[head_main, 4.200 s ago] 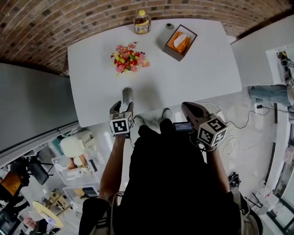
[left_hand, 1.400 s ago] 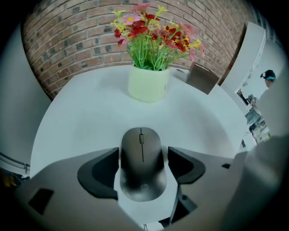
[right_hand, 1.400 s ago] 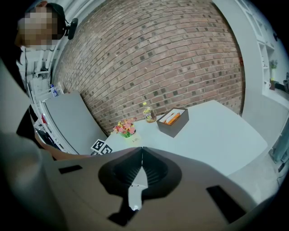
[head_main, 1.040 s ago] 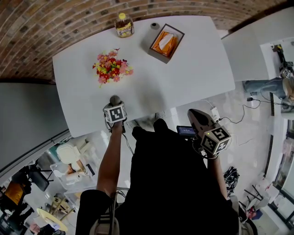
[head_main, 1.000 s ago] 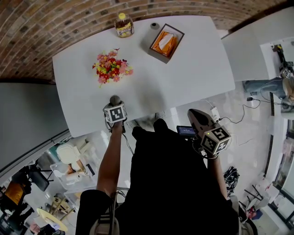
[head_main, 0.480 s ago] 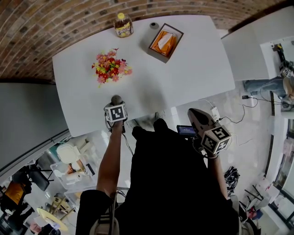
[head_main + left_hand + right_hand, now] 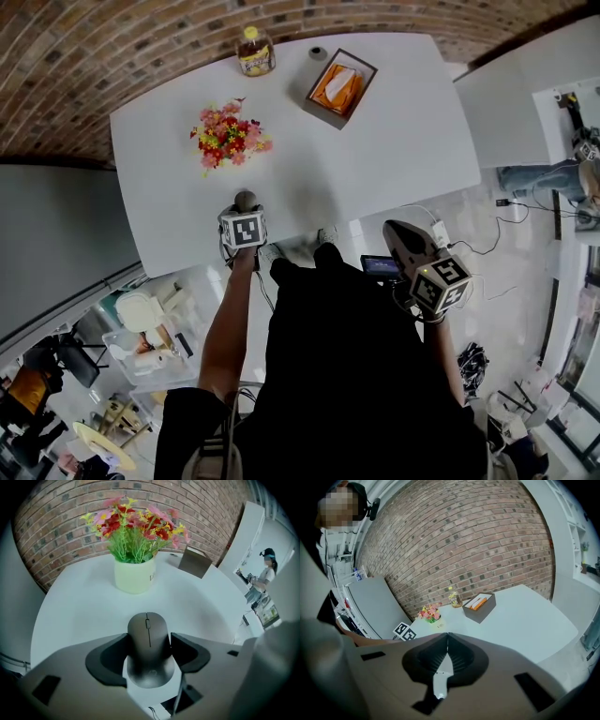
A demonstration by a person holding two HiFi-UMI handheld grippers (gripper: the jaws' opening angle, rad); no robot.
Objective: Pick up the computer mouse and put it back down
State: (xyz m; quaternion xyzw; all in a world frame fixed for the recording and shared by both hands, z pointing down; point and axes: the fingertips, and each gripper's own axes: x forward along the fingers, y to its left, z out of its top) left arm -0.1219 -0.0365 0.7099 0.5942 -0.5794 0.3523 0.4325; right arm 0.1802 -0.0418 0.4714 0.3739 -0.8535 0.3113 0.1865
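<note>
The dark grey computer mouse (image 7: 149, 644) sits between the two dark pads of my left gripper (image 7: 149, 637), which press on both its sides. The mouse points toward the flower pot. In the head view the left gripper (image 7: 246, 206) stands steeply over the near edge of the white table (image 7: 375, 141), and the mouse (image 7: 246, 198) shows just beyond its marker cube. My right gripper (image 7: 394, 232) hangs off the table over the floor, to the right of the person's body. Its jaws meet at the tips in the right gripper view (image 7: 447, 634), with nothing between them.
A pale pot of red, pink and yellow flowers (image 7: 134, 573) stands just beyond the mouse. A brown box with orange contents (image 7: 339, 87), a jar with a yellow lid (image 7: 255, 52) and a small round object (image 7: 318, 53) stand along the far edge. A brick wall runs behind the table.
My left gripper, with the mouse between its pads, has shifted a little to the right along the near edge and risen slightly. The right gripper has stayed where it was.
</note>
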